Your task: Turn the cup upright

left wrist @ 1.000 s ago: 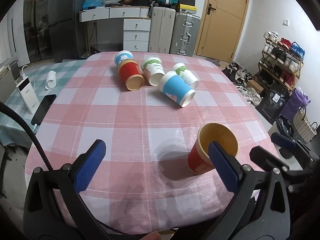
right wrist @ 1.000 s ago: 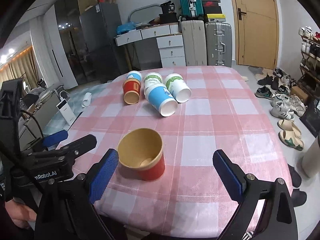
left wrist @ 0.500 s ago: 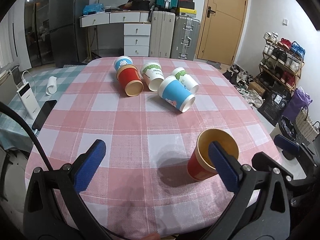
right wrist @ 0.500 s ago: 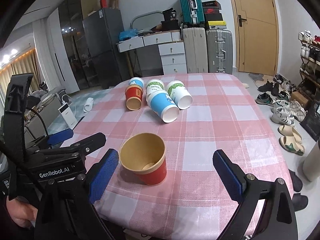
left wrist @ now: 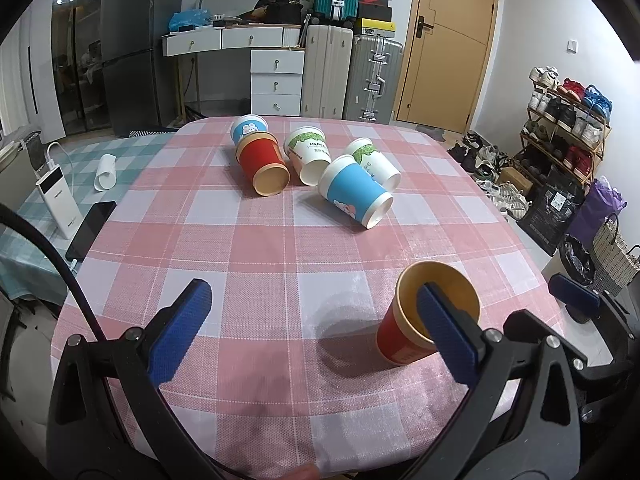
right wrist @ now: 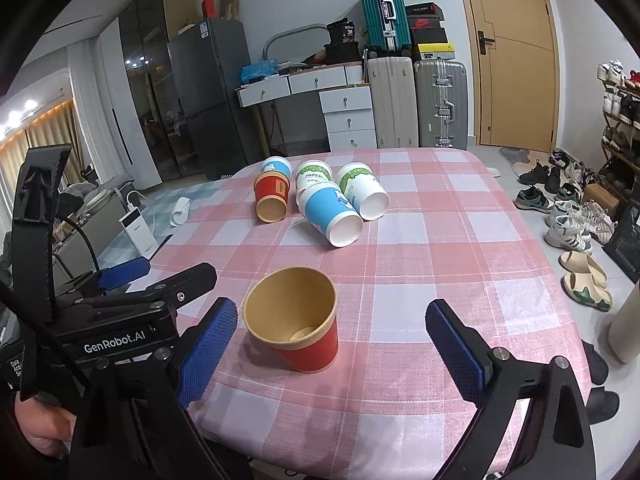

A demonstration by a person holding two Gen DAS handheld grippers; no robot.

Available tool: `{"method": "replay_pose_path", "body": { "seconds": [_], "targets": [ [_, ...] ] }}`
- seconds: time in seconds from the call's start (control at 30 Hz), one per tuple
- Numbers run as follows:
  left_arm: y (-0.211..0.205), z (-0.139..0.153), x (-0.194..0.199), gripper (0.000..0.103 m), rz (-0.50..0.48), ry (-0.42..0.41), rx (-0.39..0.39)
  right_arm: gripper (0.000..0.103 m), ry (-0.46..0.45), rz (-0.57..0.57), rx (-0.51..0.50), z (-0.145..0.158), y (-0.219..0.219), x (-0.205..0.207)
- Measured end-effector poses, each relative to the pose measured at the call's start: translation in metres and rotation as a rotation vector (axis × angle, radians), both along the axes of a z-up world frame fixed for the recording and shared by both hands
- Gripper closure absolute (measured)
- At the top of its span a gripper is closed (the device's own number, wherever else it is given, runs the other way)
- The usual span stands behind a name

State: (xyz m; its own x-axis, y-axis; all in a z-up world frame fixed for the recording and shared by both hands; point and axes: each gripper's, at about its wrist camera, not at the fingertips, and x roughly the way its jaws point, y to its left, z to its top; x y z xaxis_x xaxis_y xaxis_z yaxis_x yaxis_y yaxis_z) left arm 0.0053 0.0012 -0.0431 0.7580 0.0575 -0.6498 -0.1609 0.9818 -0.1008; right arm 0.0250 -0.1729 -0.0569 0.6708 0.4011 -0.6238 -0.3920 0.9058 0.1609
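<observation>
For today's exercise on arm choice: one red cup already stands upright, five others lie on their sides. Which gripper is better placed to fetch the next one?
Probably left. Both grippers are open and empty, but the left gripper faces the tipped cups, while the upright red cup blocks the right gripper.

Right wrist view. Red cup [right wrist: 298, 330] stands upright, mouth up, on the pink checked table [right wrist: 440, 264], near its front edge and left of centre. Right gripper [right wrist: 332, 344] jaws spread wide, cup between them, nearer the left pad; no contact visible. Left gripper [right wrist: 132, 280] enters at the table's left edge, also spread. Toward the far edge, five cups lie on their sides: a red one [right wrist: 272, 198], a blue one [right wrist: 332, 216], two green-and-white [right wrist: 362, 192], one blue-and-white [right wrist: 276, 166].
</observation>
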Motion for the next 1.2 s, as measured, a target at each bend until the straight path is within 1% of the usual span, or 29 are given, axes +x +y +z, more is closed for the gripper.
{"method": "replay_pose_path", "body": {
  "seconds": [0.47, 1.03, 1.2],
  "targets": [
    [0.004, -0.001, 0.000, 0.001, 0.014, -0.001, 0.001, 0.006, 0.006, 0.000, 0.009, 0.000, 0.000, 0.001],
    [-0.002, -0.005, 0.001, 0.001, 0.003, 0.005, 0.016, 0.006, 0.012, -0.003, 0.017, -0.001, -0.002, 0.002],
    [-0.007, -0.003, -0.001, 0.001, -0.007, -0.014, 0.030, 0.006, 0.015, -0.010, 0.023, -0.003, -0.005, 0.003]
  ]
}}
